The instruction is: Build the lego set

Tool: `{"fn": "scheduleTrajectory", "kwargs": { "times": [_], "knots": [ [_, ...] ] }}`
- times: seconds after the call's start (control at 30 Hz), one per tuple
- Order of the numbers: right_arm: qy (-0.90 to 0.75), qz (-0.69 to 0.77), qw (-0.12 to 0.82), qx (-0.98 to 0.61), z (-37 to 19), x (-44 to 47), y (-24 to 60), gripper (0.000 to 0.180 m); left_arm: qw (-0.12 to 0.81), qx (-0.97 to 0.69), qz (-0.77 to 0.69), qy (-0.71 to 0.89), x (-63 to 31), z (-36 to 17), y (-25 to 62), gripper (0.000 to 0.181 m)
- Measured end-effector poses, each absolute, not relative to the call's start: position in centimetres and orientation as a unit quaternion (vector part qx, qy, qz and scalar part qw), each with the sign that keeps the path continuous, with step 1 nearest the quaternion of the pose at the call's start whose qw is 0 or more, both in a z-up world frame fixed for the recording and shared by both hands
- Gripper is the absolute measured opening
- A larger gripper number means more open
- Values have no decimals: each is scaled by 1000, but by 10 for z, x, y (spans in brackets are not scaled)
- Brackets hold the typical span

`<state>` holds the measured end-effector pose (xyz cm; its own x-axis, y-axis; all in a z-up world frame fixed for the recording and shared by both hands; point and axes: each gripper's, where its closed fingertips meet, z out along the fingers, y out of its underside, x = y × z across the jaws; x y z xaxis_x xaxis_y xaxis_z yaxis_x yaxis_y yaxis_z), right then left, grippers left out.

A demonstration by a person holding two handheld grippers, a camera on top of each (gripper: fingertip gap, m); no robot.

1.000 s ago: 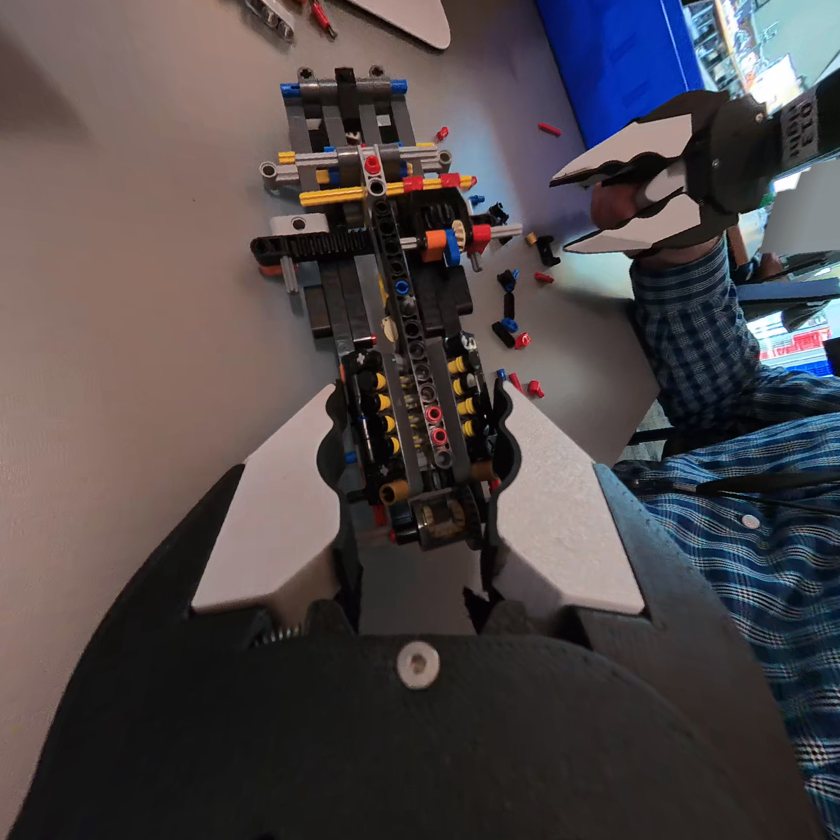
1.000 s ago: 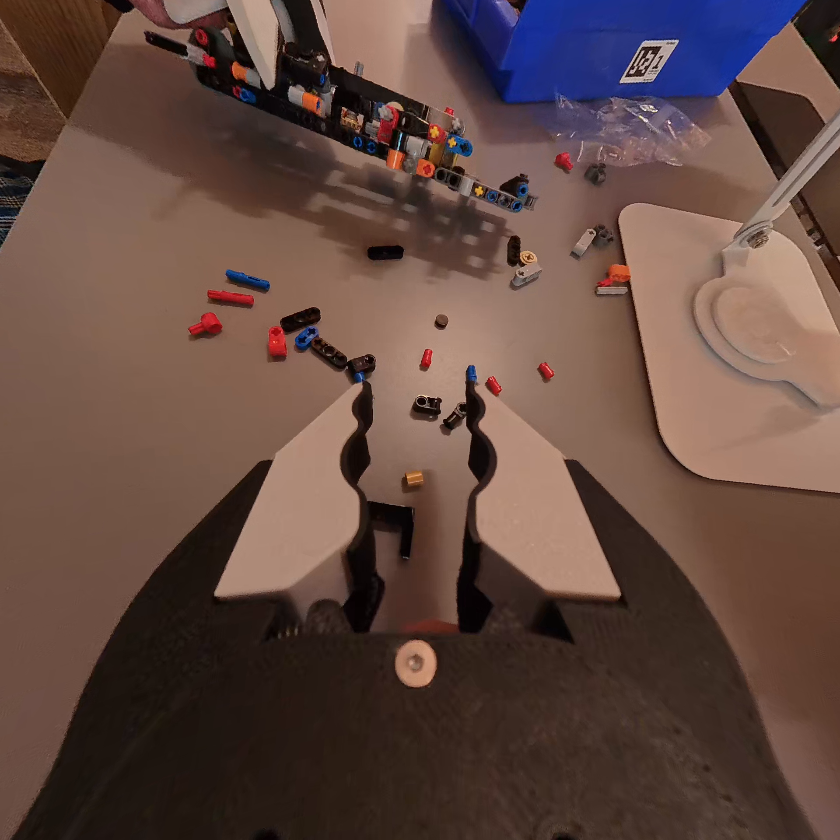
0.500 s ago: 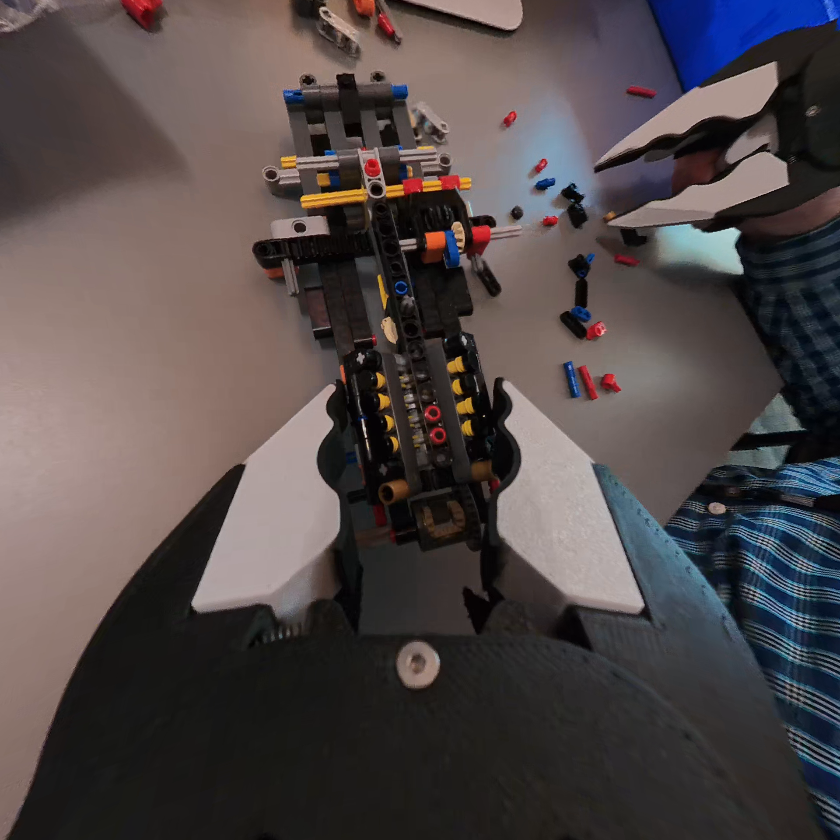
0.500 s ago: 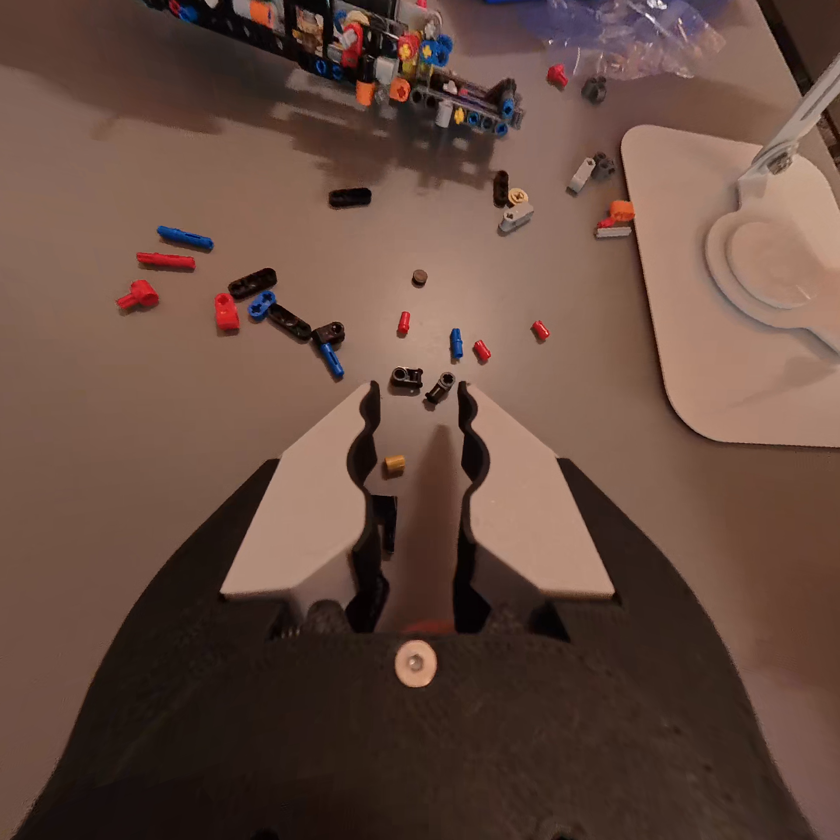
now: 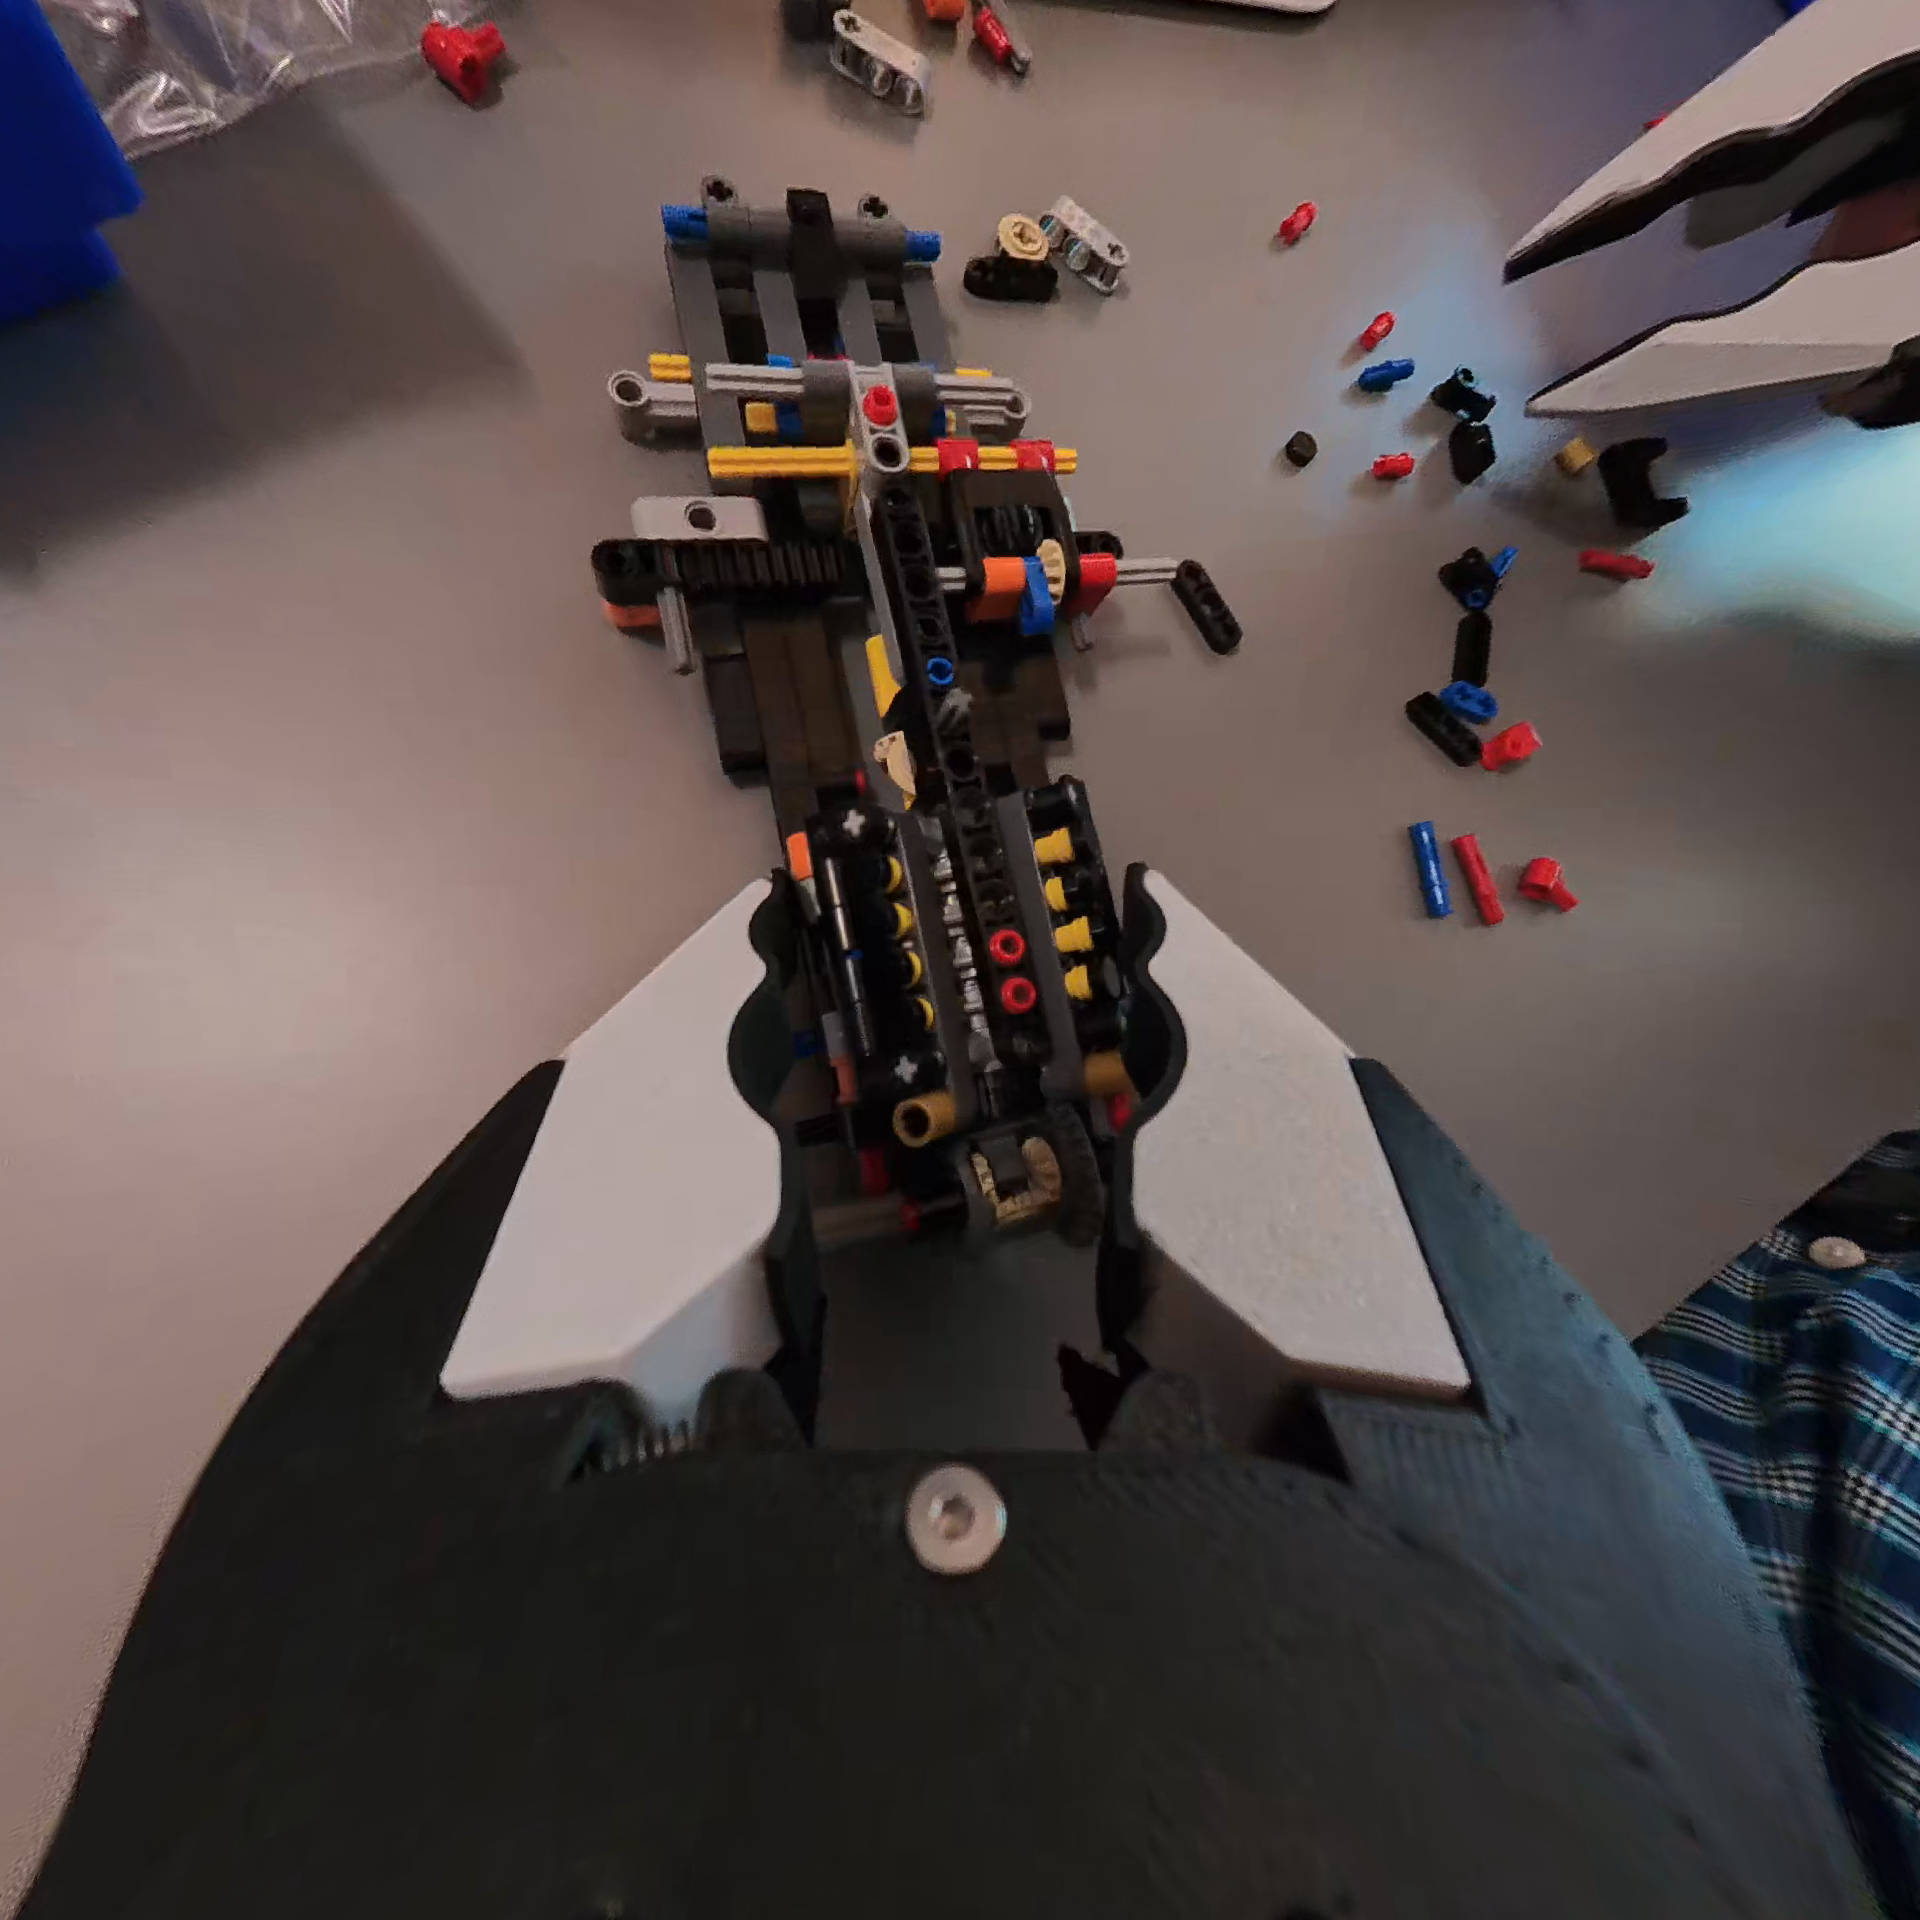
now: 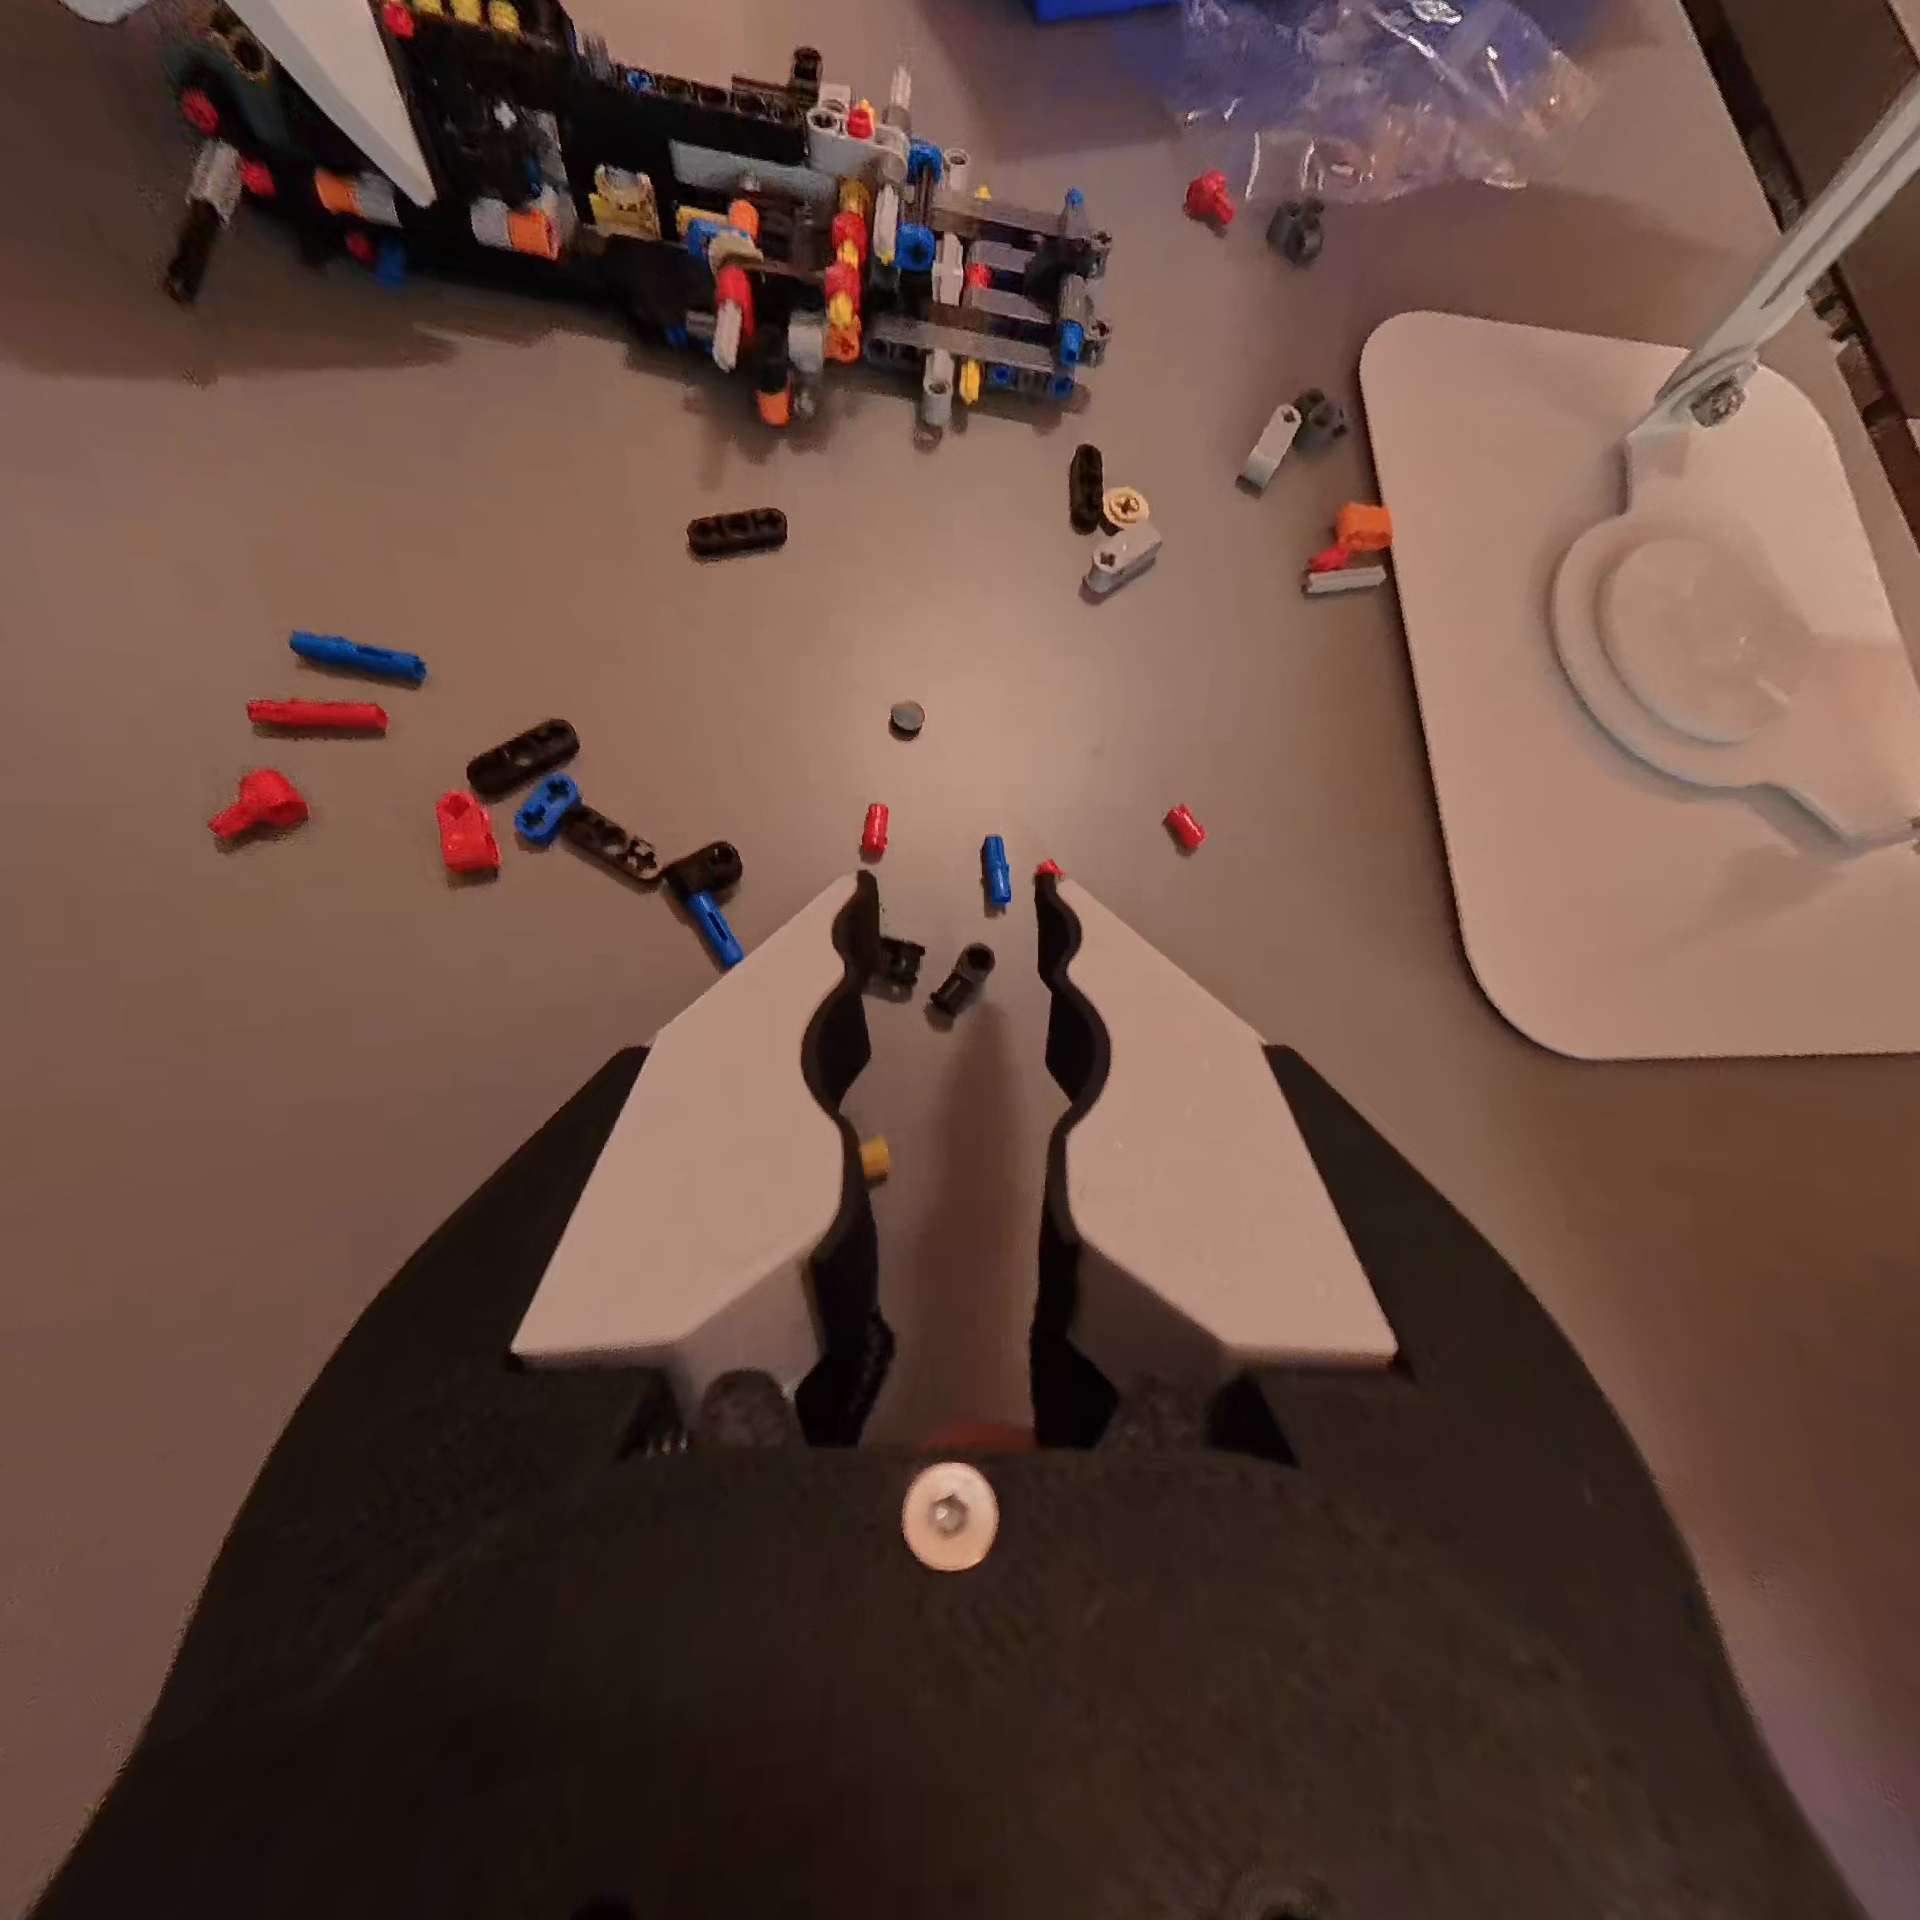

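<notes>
The long black, grey and yellow lego model (image 5: 883,623) lies lengthwise ahead of me, with its far end at the grey table. My left gripper (image 5: 956,883) is shut on the model's near end. In the right wrist view the model (image 6: 727,229) sits at the top left, with a left finger (image 6: 343,94) on it. My right gripper (image 6: 953,883) is open and empty, low over the table. Two small black connectors (image 6: 961,977) lie between its fingertips, and a yellow bush (image 6: 873,1155) lies by its left finger. The right gripper also shows in the left wrist view (image 5: 1522,338).
Loose red, blue and black pins and beams (image 6: 520,758) are scattered left of the right gripper. A white stand base (image 6: 1558,831) lies at the right. A clear plastic bag (image 6: 1382,104) and a blue bin (image 5: 42,156) are at the back. A plaid sleeve (image 5: 1818,1403) is at the near right. About 20 centimetres separates my left fingertips from my right.
The left gripper has brought the model down from the air to the table. The right gripper has moved forward over the yellow bush, up to the two black connectors.
</notes>
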<state>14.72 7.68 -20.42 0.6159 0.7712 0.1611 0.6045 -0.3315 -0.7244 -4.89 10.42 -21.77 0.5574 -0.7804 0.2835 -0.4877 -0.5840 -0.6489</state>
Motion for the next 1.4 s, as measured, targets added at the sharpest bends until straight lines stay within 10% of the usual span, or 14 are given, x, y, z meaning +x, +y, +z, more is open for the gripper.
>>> {"fn": "scheduleTrajectory", "kwargs": {
  "times": [1.4],
  "knots": [
    [-466,114,342,-808,-194,85,119,30,238,-752,-459,409,-51,-200,56,56]
  ]
}}
